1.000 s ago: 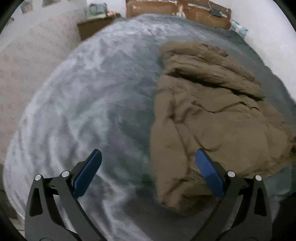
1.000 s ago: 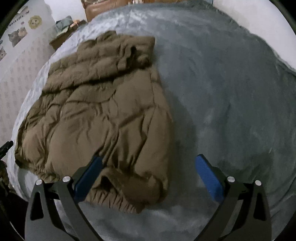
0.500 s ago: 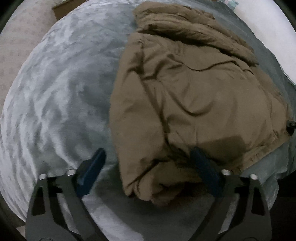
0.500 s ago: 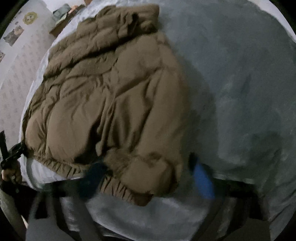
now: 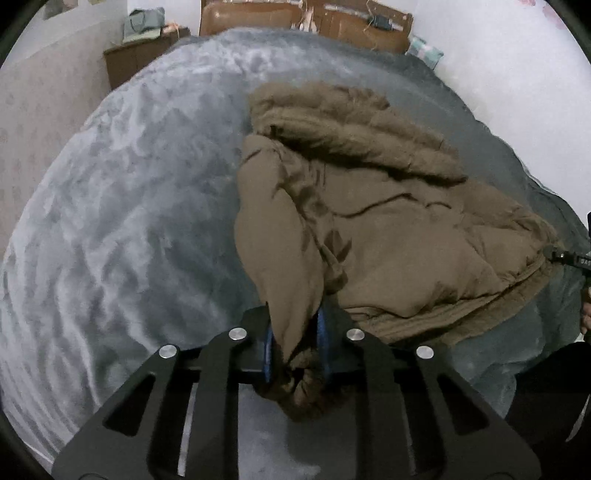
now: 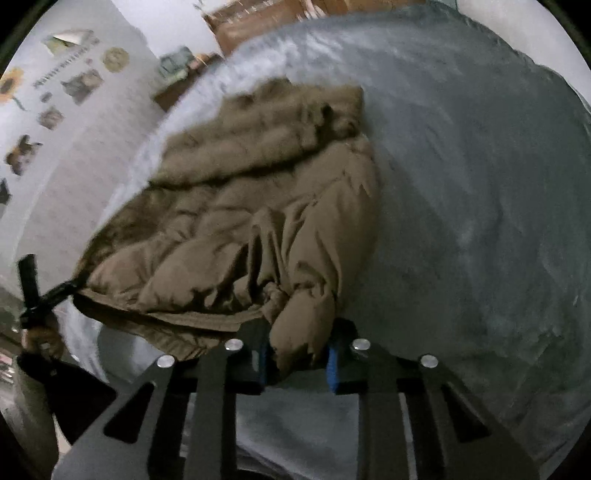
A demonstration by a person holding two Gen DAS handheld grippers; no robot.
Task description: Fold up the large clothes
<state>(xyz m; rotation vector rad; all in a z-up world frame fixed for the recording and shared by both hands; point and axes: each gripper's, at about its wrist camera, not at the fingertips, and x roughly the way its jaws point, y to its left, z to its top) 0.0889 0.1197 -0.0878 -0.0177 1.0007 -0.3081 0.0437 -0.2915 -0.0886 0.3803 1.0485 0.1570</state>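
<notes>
Closing on a bunched cuff of the brown jacket (image 5: pixel 388 236), the left gripper (image 5: pixel 295 347) pinches the puffy fabric between its blue pads. The right gripper (image 6: pixel 297 356) likewise narrows its jaws around the other sleeve end, padding squeezed between them. Ahead of both, the jacket lies spread on the grey blanket (image 5: pixel 122 221), hood farthest away. Beyond the hood stands a wooden headboard (image 5: pixel 306 18), with a nightstand (image 5: pixel 136 61) to its left.

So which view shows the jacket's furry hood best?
The left wrist view: the hood is sharp, its fur trim showing along the jacket top. The right wrist view shows the same hood, but motion-blurred and foreshortened, so the trim reads as a smear.
</notes>
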